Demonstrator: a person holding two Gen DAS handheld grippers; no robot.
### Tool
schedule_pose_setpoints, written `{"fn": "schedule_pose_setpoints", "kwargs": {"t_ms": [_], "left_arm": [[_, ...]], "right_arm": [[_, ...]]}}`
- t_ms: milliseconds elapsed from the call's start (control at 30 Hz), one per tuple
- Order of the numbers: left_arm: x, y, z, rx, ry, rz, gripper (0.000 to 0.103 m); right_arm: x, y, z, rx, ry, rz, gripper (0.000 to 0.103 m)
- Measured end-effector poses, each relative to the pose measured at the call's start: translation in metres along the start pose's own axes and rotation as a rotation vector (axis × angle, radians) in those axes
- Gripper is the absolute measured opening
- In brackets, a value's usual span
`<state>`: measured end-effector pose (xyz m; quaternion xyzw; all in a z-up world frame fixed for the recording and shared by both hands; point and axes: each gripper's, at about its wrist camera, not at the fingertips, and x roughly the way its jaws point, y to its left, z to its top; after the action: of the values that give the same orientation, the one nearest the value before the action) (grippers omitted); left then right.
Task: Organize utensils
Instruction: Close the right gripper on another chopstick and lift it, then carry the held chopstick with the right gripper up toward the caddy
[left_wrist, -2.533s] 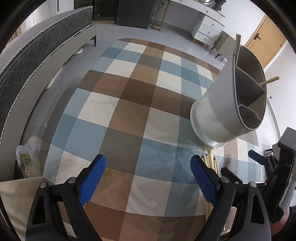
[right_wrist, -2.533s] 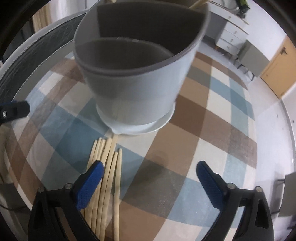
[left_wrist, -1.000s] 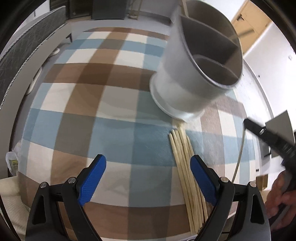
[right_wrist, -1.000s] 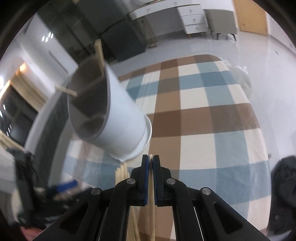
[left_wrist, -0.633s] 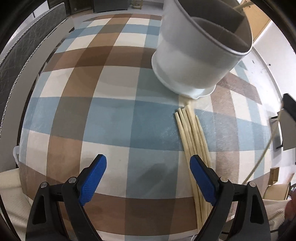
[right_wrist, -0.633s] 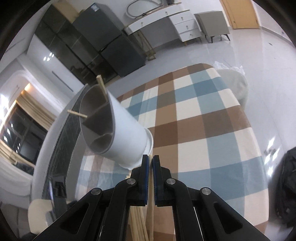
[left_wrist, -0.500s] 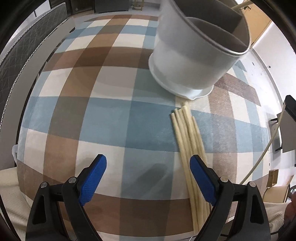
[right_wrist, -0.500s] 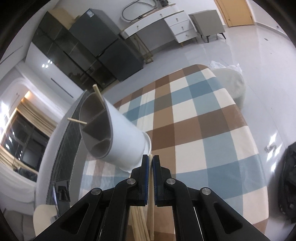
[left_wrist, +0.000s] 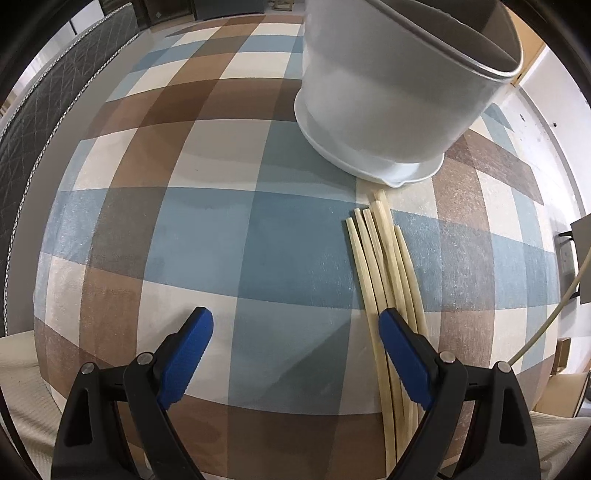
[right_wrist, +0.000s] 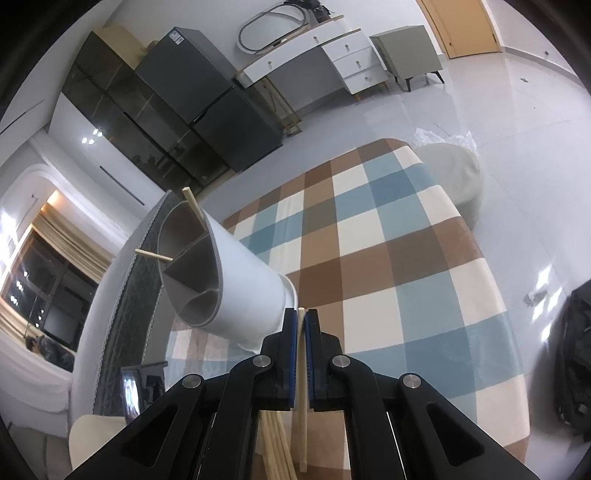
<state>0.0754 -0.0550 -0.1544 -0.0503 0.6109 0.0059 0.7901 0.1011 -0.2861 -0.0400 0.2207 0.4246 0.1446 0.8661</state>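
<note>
Left wrist view first: we see our left gripper (left_wrist: 295, 350) with its blue pads spread wide and nothing between them, pointing steeply down at the checked cloth (left_wrist: 207, 236). The loose chopsticks (left_wrist: 384, 280) lie in a bundle on that cloth, their long axis running from about 6 o'clock up toward 12, with the tips stopping just short of the holder (left_wrist: 388, 96) at 1 o'clock. The bundle passes under our right-hand pad (left_wrist: 402, 354) rather than through the gap, so it sits to the 3 o'clock side of the opening

From the right wrist we see our right gripper (right_wrist: 301, 350) pressed together on a single chopstick (right_wrist: 302, 369), which stands nearly in line with the fingers, its end poking out just past the pads toward 12 o'clock. The holder (right_wrist: 240, 288) shows here at about 10 o'clock, leaning in the fisheye, its divided mouth (right_wrist: 188, 266) facing 9 o'clock, and two sticks (right_wrist: 195, 210) already rise from one of its compartments; we cannot tell which

We judge the right hand to be the one in play: it carries its stick and must bring it over the mouth and tip it end-down into a compartment. The left is the nearer to the bundle, and for a pick we would want it shifted toward 3 o'clock, so that the sticks fall between the pads, crosswise to their length
</note>
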Motion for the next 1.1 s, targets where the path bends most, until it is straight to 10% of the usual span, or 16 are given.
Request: {"fn": "schedule_pose_setpoints", "kwargs": {"t_ms": [767, 1033, 1100], "left_arm": [[0.000, 0.026, 0.045, -0.012, 0.022, 0.050, 0.066], [0.000, 0.002, 0.054, 0.035, 0.032, 0.025, 0.004], [0.000, 0.000, 0.057, 0.028, 0.024, 0.027, 0.002]], "right_arm": [[-0.001, 0.004, 0.002, -0.015, -0.015, -0.014, 0.003], [0.001, 0.008, 0.005, -0.030, -0.014, -0.008, 0.003], [0.001, 0.010, 0.004, -0.038, -0.016, -0.008, 0.004]]}}
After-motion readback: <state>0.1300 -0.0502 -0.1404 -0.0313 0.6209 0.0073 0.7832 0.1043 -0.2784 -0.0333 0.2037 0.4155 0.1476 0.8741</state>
